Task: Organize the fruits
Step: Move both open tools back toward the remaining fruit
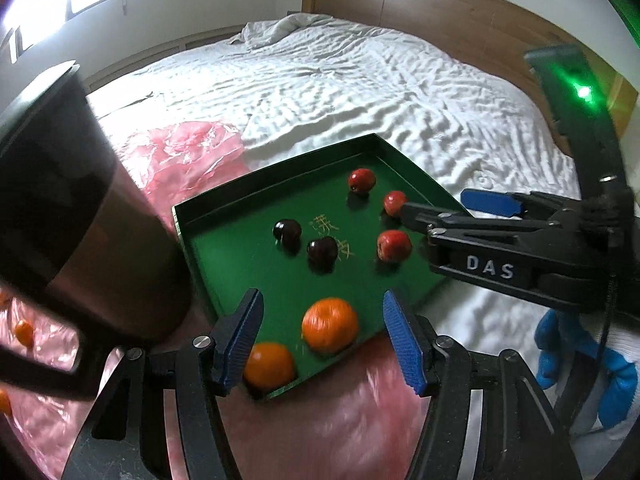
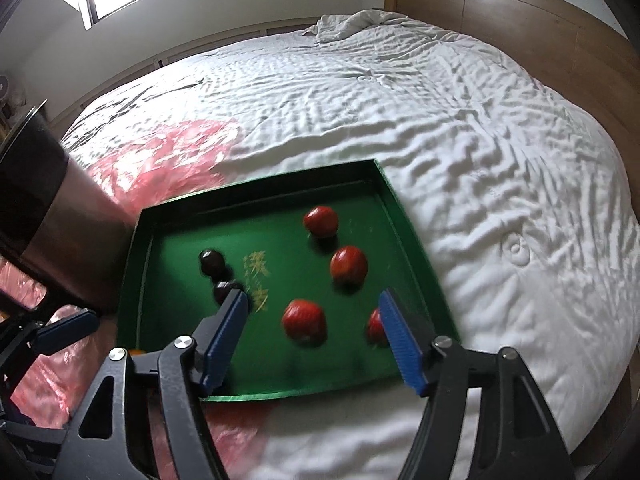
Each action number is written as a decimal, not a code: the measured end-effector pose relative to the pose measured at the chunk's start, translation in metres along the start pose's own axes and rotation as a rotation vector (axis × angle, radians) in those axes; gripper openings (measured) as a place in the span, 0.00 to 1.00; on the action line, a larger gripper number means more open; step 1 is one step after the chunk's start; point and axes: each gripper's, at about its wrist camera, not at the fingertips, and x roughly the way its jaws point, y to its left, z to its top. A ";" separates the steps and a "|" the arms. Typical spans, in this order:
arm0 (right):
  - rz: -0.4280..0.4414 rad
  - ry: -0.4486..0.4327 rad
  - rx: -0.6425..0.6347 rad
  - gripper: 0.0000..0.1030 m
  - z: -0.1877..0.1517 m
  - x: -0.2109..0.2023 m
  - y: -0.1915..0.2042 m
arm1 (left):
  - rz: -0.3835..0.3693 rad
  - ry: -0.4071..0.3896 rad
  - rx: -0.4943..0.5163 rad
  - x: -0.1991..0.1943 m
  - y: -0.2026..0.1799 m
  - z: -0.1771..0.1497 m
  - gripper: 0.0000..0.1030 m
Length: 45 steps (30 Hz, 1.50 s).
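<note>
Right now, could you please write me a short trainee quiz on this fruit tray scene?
1. True or false: the left tool is shut on an orange.
2. How many dark fruits lie in the green tray? A) two B) four C) none
3. Fill in: the tray rests on a white ____.

Key: 1. False, its jaws stand open with the orange loose in the tray between them. 2. A. 3. bed.

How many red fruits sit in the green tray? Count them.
4 red fruits in the green tray: far one, middle one, near-centre one, and one partly hidden behind the right hand-held gripper.
</note>
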 end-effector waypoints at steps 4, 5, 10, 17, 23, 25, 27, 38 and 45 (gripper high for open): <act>0.027 0.016 -0.008 1.00 -0.020 -0.010 0.019 | 0.007 -0.008 0.005 -0.023 0.009 -0.022 0.57; 0.031 0.018 -0.018 1.00 -0.024 -0.012 0.026 | 0.007 -0.005 -0.002 -0.029 0.013 -0.028 0.57; 0.070 0.051 -0.050 1.00 -0.048 -0.025 0.059 | 0.043 0.004 -0.005 -0.055 0.036 -0.057 0.57; 0.128 0.092 -0.125 1.00 -0.074 -0.035 0.107 | 0.138 0.022 -0.086 -0.083 0.087 -0.092 0.57; 0.214 0.160 -0.210 1.00 -0.096 -0.033 0.162 | 0.231 0.036 -0.184 -0.103 0.141 -0.123 0.57; 0.249 0.179 -0.250 1.00 -0.102 -0.033 0.186 | 0.258 0.041 -0.216 -0.109 0.160 -0.134 0.57; 0.283 0.194 -0.286 1.00 -0.106 -0.033 0.208 | 0.295 0.044 -0.252 -0.117 0.184 -0.145 0.57; 0.458 0.178 -0.451 1.00 -0.086 -0.019 0.355 | 0.487 0.015 -0.483 -0.157 0.327 -0.184 0.57; 0.488 0.132 -0.476 1.00 -0.048 0.011 0.418 | 0.565 0.006 -0.585 -0.163 0.402 -0.205 0.57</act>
